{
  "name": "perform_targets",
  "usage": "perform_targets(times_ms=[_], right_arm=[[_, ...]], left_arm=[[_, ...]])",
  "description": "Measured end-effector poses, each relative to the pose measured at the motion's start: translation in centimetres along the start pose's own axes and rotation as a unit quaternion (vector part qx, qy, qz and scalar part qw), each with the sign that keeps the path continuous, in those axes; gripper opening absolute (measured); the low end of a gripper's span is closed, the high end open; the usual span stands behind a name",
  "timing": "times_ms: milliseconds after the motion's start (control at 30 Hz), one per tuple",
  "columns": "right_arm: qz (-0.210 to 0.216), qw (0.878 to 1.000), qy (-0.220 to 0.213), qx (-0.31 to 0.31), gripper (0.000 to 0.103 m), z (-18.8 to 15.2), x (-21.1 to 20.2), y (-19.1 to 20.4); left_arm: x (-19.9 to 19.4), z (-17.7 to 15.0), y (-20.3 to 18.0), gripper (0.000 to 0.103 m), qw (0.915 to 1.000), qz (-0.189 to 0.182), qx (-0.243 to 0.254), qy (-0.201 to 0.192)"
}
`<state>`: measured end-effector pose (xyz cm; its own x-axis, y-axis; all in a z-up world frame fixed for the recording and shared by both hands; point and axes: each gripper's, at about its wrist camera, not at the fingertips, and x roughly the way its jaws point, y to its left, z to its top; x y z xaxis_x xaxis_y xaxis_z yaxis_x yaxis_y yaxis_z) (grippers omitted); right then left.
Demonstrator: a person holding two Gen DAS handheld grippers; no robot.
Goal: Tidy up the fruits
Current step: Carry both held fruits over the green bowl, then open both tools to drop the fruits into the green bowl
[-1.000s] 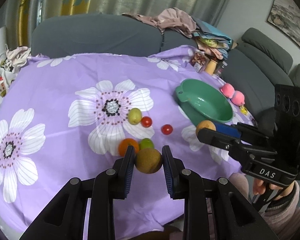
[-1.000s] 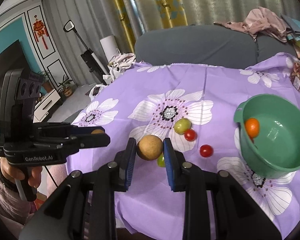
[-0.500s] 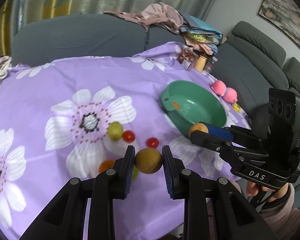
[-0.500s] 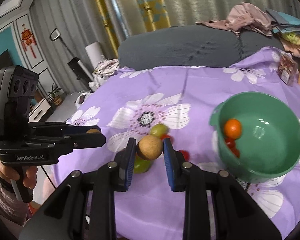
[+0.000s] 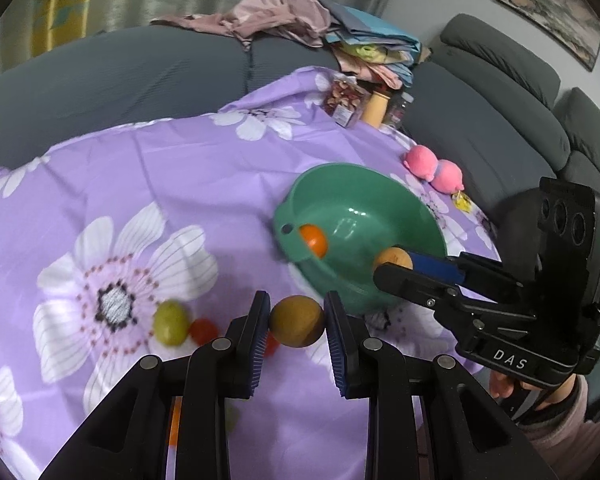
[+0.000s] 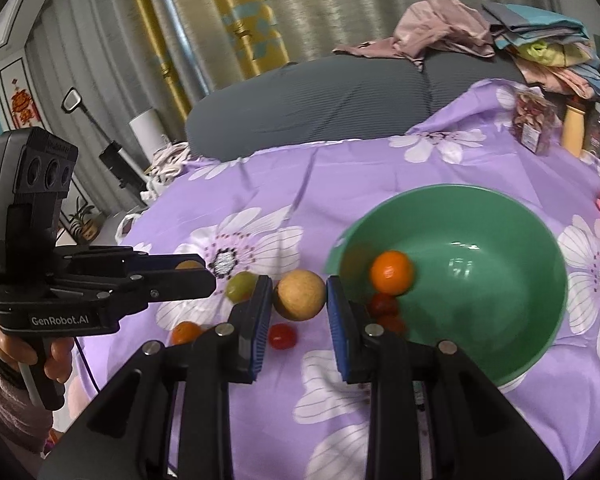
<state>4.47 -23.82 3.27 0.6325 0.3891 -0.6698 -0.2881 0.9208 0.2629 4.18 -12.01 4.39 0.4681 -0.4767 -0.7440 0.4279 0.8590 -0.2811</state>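
Low in the left-wrist frame's centre, the left claw [image 5: 296, 322] clamps a round brownish-yellow fruit [image 5: 296, 321] short of the green plastic bowl [image 5: 400, 192]. Right of it, the right claw [image 6: 299, 296] pinches a round tan fruit [image 6: 299, 295] at the rim; released early, either would likely roll across the desk.

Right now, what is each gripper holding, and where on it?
Left gripper: a brown round fruit, pinched across its middle. Right gripper: a tan round fruit, also clamped at its widest part, beside the green bowl.

Pink plush toy [image 5: 434, 169] beside grey sofa [image 5: 500, 92].
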Motion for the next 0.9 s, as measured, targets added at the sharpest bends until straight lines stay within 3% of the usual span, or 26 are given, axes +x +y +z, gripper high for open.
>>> perform_targets(times_ms=[400,900], right_arm=[[-0.05,0.998,-0.011,0.036,0.028,0.1,-1.3,-5.5],[-0.086,0.994,-0.004,0.07,0.028,-0.7,-1.9,-10.9]], left_arm=[[5.4,3.5,-3.6,0.028,0.9978,-0.048,0.036,0.029],[10.4,5.8,-7.2,0.028,0.9942,-0.073,0.058,0.053]])
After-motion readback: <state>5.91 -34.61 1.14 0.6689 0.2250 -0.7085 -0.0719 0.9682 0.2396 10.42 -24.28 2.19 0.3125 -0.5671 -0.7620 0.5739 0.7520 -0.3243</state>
